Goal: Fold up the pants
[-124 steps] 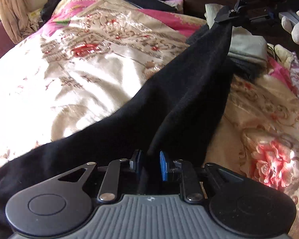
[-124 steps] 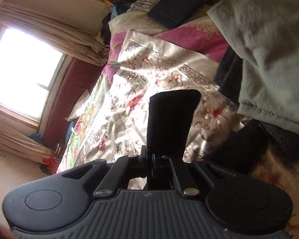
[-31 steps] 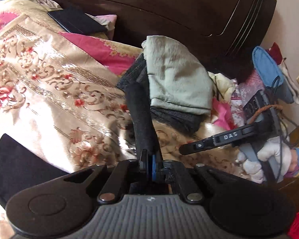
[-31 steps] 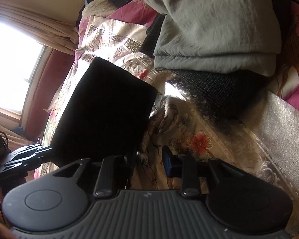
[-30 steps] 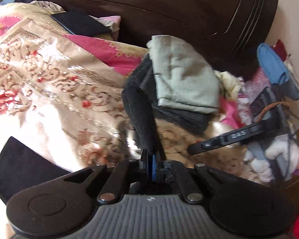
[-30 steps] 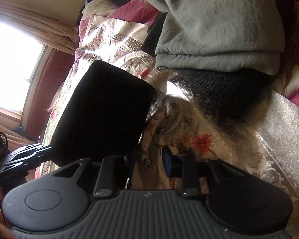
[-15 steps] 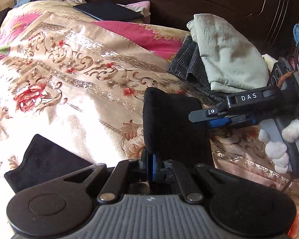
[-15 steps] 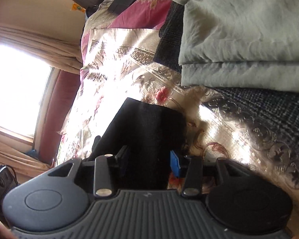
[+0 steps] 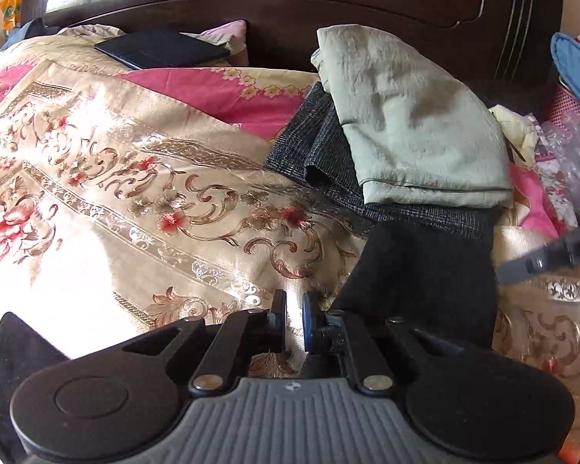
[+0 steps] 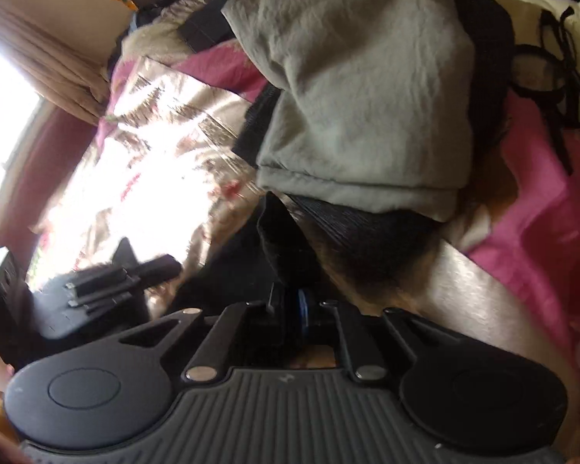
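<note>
**Black pants lie folded on a patterned bed**

The black pants (image 9: pixel 425 274) lie as a flat, dark, matte rectangle on the gold floral bedspread (image 9: pixel 135 201), just right of the left gripper (image 9: pixel 294 319). Their long axis runs from the near edge toward the headboard (image 9: pixel 290 0), and the far end touches a pile of folded clothes. In that pile a pale green garment (image 9: pixel 413 123) rests on top of a dark grey woven one (image 9: pixel 328 154). The fabric shows no seams or details, only a soft, fuzzy nap. Another patch of black cloth (image 9: pixel 15 352) lies at the near left corner of the left wrist view; whether it belongs to the same pants cannot be told.

The left gripper's blue-padded fingers (image 9: pixel 308 319) stand a narrow gap apart with bedspread visible between them, holding nothing. The right gripper (image 10: pixel 290 311) appears in its own blurred view with its fingers drawn close together at the edge of the black pants (image 10: pixel 282 247); whether cloth is pinched between them cannot be told. From the left wrist view, only a grey finger of the right gripper (image 9: pixel 549 259) shows at the far right, just beside the pants.

No containers are visible. A dark flat object (image 9: pixel 162 52) lies on the pink pillow area (image 9: pixel 220 92) near the headboard.
</note>
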{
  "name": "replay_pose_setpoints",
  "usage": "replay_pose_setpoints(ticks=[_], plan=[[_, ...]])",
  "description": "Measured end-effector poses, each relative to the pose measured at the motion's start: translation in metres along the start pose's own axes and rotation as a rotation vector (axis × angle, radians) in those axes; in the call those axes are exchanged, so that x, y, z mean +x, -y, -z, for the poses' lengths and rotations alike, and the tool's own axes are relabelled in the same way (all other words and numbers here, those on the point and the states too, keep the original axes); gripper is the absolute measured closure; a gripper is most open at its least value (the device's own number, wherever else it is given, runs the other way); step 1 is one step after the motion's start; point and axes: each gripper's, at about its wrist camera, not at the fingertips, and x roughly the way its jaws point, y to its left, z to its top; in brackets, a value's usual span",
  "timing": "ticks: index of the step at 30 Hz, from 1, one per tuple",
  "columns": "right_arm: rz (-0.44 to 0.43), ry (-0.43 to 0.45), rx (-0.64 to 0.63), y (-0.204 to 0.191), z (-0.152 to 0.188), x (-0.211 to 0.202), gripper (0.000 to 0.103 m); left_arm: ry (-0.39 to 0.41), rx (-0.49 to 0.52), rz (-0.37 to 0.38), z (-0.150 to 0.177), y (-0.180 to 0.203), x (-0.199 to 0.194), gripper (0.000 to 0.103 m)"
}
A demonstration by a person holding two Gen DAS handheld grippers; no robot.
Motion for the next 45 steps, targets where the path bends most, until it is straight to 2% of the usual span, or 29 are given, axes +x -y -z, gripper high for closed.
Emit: replay_pose_setpoints(ticks=[3, 5, 7, 9, 11, 12, 15, 19, 22, 25, 27, 29, 30, 31, 32, 33, 34, 35, 38, 42, 45], plan=[[0.052, -0.018, -0.053, -0.004, 0.009, -0.014, 0.091, 0.071, -0.057, -0.025, 0.005, -0.011, -0.038, 0.075], [0.05, 0.008, -0.076, -0.015, 0.007, -0.029, 0.091, 0.116, -0.12, -0.08, 0.015, -0.025, -0.073, 0.065], [0.0, 0.03, -0.14, -0.038, 0.003, -0.037, 0.09, 0.146, -0.204, -0.169, 0.032, -0.041, -0.109, 0.059], [-0.091, 0.016, -0.251, -0.077, -0.008, -0.023, 0.083, 0.132, -0.251, -0.275, 0.052, -0.048, -0.134, 0.057], [-0.18, 0.007, -0.334, -0.114, -0.016, -0.001, 0.066, 0.096, -0.283, -0.361, 0.073, -0.05, -0.149, 0.054], [-0.218, -0.026, -0.378, -0.138, -0.02, 0.017, 0.065, 0.069, -0.326, -0.402, 0.088, -0.052, -0.154, 0.054], [-0.324, -0.089, -0.501, -0.217, -0.023, 0.074, 0.065, 0.037, -0.447, -0.417, 0.126, -0.05, -0.16, 0.053], [-0.322, -0.154, -0.646, -0.31, -0.006, 0.143, 0.063, 0.004, -0.519, -0.441, 0.155, -0.04, -0.152, 0.053], [-0.276, -0.217, -0.688, -0.351, 0.016, 0.183, 0.063, 0.016, -0.567, -0.435, 0.164, -0.033, -0.148, 0.052], [-0.139, -0.224, -0.778, -0.375, 0.039, 0.214, 0.06, 0.016, -0.583, -0.429, 0.167, -0.027, -0.141, 0.051], [-0.108, -0.233, -0.801, -0.379, 0.047, 0.23, 0.06, 0.017, -0.588, -0.417, 0.17, -0.023, -0.137, 0.051], [-0.058, -0.221, -0.826, -0.378, 0.051, 0.241, 0.068, 0.007, -0.593, -0.411, 0.174, -0.02, -0.133, 0.05], [-0.038, -0.21, -0.823, -0.377, 0.049, 0.247, 0.074, -0.002, -0.584, -0.418, 0.177, -0.017, -0.13, 0.05], [-0.032, -0.21, -0.803, -0.371, 0.044, 0.246, 0.088, -0.012, -0.568, -0.431, 0.179, -0.014, -0.127, 0.051], [-0.035, -0.213, -0.782, -0.365, 0.039, 0.245, 0.097, -0.021, -0.552, -0.444, 0.18, -0.012, -0.124, 0.054], [-0.04, -0.217, -0.745, -0.358, 0.029, 0.24, 0.097, -0.025, -0.541, -0.449, 0.182, -0.011, -0.122, 0.059], [-0.048, -0.21, -0.724, -0.351, 0.022, 0.234, 0.099, -0.027, -0.539, -0.442, 0.182, -0.011, -0.121, 0.073], [-0.06, -0.196, -0.706, -0.344, 0.014, 0.225, 0.099, -0.025, -0.55, -0.422, 0.181, -0.012, -0.121, 0.081], [-0.115, -0.15, -0.623, -0.314, -0.014, 0.182, 0.099, 0.005, -0.571, -0.374, 0.174, -0.009, -0.125, 0.081], [-0.144, -0.056, -0.481, -0.254, -0.049, 0.104, 0.1, 0.03, -0.501, -0.346, 0.155, 0.007, -0.127, 0.081], [-0.128, 0.003, -0.355, -0.203, -0.068, 0.054, 0.1, 0.035, -0.442, -0.345, 0.143, 0.021, -0.122, 0.074]])
